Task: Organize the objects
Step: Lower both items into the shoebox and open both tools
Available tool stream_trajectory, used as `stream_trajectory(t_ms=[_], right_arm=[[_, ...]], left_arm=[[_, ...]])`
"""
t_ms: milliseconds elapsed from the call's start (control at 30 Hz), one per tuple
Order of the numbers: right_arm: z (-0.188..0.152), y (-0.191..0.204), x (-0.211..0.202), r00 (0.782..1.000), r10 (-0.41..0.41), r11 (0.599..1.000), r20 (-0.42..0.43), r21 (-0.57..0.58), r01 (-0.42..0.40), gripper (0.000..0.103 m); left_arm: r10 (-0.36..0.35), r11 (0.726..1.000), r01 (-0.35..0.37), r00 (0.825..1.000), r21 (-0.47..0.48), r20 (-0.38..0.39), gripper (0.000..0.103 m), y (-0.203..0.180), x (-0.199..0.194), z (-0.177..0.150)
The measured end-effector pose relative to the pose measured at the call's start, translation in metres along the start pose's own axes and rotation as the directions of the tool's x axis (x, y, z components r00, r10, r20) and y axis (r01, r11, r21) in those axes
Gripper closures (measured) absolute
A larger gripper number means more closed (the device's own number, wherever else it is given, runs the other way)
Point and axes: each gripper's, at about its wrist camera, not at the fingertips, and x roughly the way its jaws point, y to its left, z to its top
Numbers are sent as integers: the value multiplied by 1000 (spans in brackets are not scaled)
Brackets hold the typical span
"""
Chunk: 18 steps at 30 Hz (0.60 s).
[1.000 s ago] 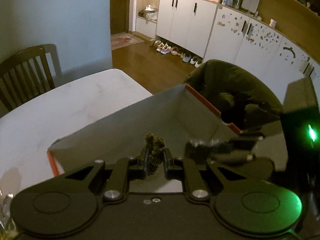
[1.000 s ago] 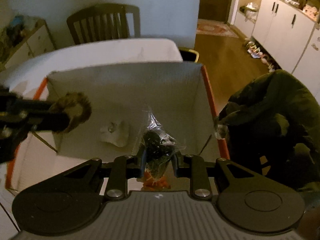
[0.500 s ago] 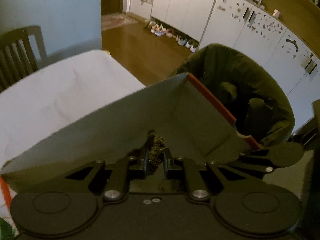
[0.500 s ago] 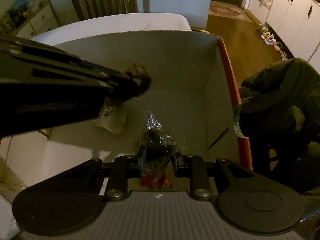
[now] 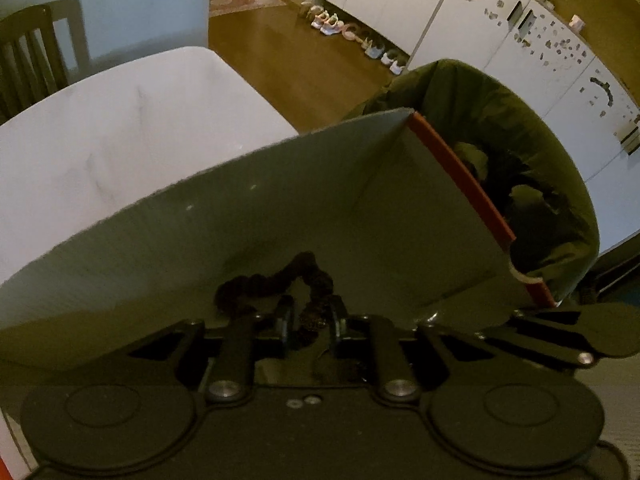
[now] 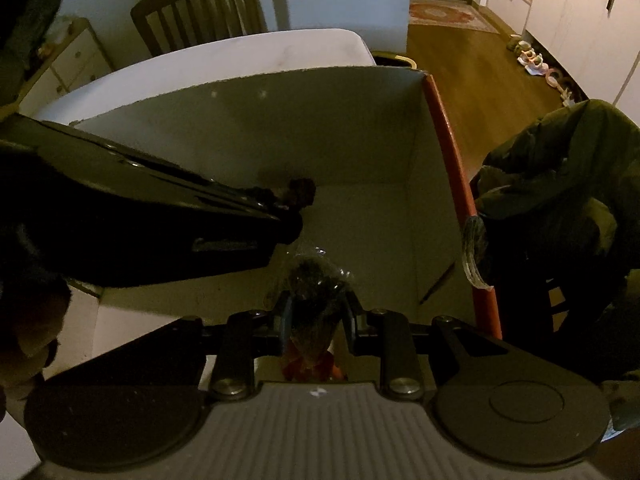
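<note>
An open cardboard box (image 5: 400, 208) with orange-taped edges stands on the white table (image 5: 120, 128); it also shows in the right wrist view (image 6: 320, 128). My left gripper (image 5: 310, 318) is down inside the box, shut on a dark fuzzy scrunchie (image 5: 280, 284) whose loop rests on the box floor. In the right wrist view the left gripper (image 6: 296, 200) reaches in from the left. My right gripper (image 6: 316, 312) is shut on a clear plastic bag with dark contents and an orange bottom (image 6: 314, 292), held at the box's near edge.
A chair draped with a dark green jacket (image 5: 520, 152) stands right of the box, also seen in the right wrist view (image 6: 560, 200). A wooden chair (image 6: 212, 4) stands behind the table. White cabinets (image 5: 520, 40) and shoes (image 5: 348, 32) line the far wall.
My left gripper has gone down into the box, and the scrunchie now lies partly on the box floor. My right gripper with the bag has moved closer over the box. The white item inside is now hidden.
</note>
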Motion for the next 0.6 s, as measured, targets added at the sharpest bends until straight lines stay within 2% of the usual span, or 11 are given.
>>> stream_trajectory(t_ms=[133,333,467,600], right_arm=[[-2,-3,-5,1000,12,1000,5,5,-12,75],[-9,-6,-13,999,31,1000,24,-5,-31,74],[-11,-8,-20,998,34,999,48,-5,-33,74],[-15,-8,-32,997,42,999,71,-11,-41,74]], left_arm=[[4,1000,-4,1000,-1,-4,77,-3,2,-1],[15,1000,-15,1000,8,4,56,-8,-2,-2],[4,1000,-4,1000,9,22,49,-8,-10,-6],[-5,1000,5,999,1,50,48,-7,-26,-12]])
